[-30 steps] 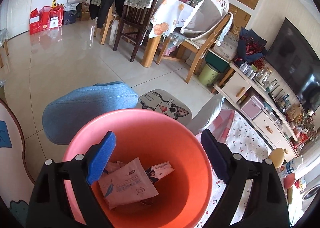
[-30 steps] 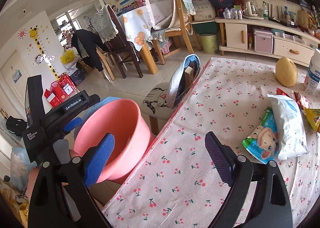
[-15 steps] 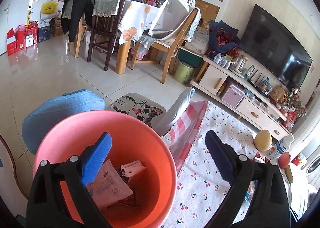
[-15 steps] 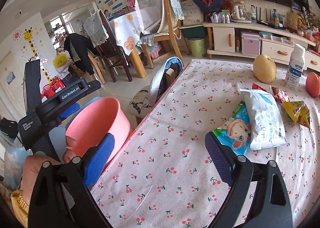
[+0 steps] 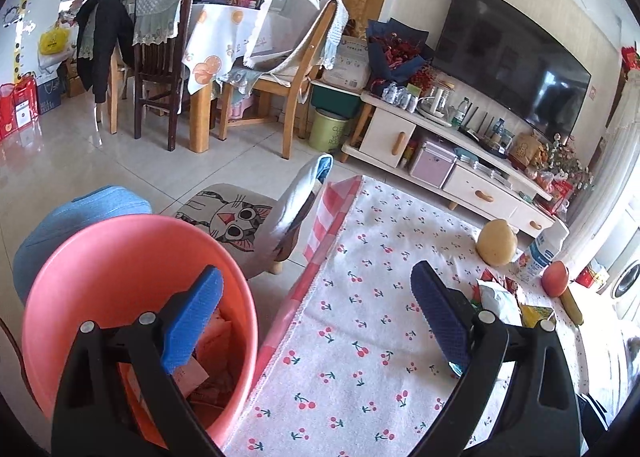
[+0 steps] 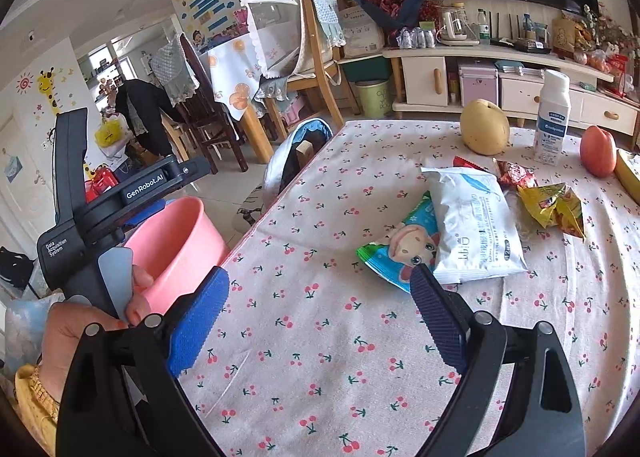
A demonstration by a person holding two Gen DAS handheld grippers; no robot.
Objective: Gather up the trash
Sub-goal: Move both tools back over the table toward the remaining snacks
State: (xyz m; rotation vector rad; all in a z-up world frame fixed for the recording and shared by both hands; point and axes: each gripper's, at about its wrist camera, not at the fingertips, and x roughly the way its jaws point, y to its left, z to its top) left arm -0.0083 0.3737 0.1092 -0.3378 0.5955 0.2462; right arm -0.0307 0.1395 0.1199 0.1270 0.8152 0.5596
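Wrappers (image 6: pixel 476 225) lie just beyond the open right tool (image 6: pixel 320 317).

The table (image 6: pixel 320 337), under a cherry-print cloth, carries at its centre a white packet (image 6: pixel 474 225) overlapping a green cartoon packet (image 6: pixel 400 253), with yellow and red wrappers (image 6: pixel 552 203) at three o'clock, and a pear (image 6: pixel 484 127), white bottle (image 6: pixel 552 117) and peach (image 6: pixel 598 151) toward one o'clock.

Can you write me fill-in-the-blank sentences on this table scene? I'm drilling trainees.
1. The round pink plastic bucket holds ____.
2. The white plastic packet partly overlaps a ____ cartoon wrapper.
3. The tablecloth is printed with ____.
4. Both tongs, left and right, stand ____.

Missing: trash; green; cherries; open
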